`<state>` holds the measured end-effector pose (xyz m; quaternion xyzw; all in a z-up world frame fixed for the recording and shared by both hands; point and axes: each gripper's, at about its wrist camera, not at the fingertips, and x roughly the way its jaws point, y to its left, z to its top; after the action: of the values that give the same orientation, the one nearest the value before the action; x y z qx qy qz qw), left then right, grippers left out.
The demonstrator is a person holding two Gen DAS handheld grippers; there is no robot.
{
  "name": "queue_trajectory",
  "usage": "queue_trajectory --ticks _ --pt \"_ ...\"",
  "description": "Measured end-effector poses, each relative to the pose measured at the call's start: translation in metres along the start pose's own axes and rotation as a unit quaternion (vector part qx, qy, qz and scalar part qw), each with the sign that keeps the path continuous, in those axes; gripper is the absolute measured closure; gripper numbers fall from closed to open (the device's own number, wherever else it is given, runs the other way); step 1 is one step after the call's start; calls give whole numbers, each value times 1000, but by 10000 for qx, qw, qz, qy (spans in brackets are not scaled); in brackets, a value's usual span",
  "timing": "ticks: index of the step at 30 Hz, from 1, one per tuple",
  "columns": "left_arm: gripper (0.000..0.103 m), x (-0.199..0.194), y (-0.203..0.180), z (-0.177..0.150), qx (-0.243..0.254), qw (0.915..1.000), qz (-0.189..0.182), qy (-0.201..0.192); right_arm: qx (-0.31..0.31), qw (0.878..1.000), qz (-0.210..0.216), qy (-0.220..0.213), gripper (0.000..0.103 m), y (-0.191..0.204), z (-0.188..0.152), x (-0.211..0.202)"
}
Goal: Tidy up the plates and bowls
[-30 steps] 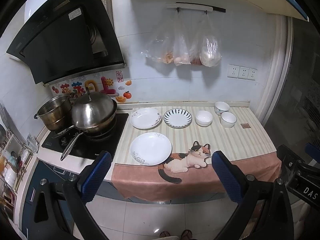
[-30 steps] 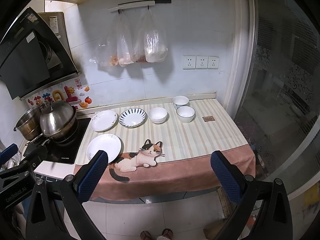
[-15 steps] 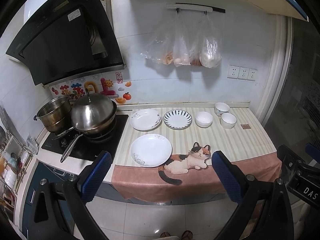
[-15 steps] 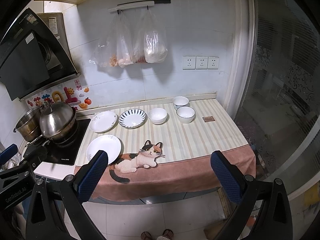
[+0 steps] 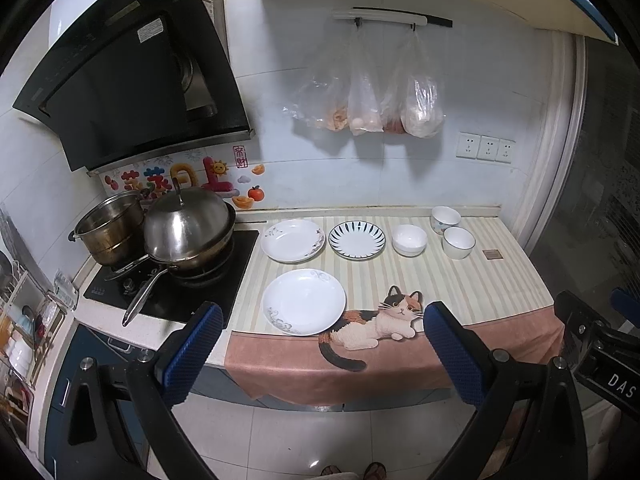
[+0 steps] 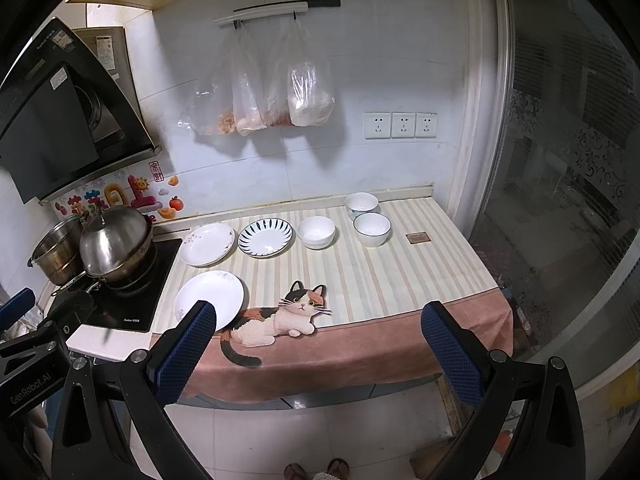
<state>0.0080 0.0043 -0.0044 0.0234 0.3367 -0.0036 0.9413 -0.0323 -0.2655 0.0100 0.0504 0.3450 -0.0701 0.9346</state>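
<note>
Three plates and three bowls lie on the striped tabletop [image 5: 460,280]. Back row, from the stove [image 5: 176,284] rightward: flowered plate [image 5: 293,240], blue-rayed plate [image 5: 357,239], white bowl [image 5: 409,239], then two bowls together, patterned bowl [image 5: 445,218] behind rimmed bowl [image 5: 458,242]. Third plate [image 5: 304,301] lies nearer the front edge, beside a printed cat [image 5: 380,322]. Left tongs [image 5: 318,354] and right tongs [image 6: 316,354] hang short of the tabletop, fingers wide apart, holding nothing.
</note>
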Motion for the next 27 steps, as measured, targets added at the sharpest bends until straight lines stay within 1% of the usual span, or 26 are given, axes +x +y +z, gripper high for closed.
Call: queue_trajectory --ticks 5,27 --pt "0 0 6 0 -41 10000 13 -3 25 10000 14 14 0 1 0 -1" --pt "0 -3 7 -3 -22 10000 29 -48 47 10000 13 -9 0 0 -5 -4"
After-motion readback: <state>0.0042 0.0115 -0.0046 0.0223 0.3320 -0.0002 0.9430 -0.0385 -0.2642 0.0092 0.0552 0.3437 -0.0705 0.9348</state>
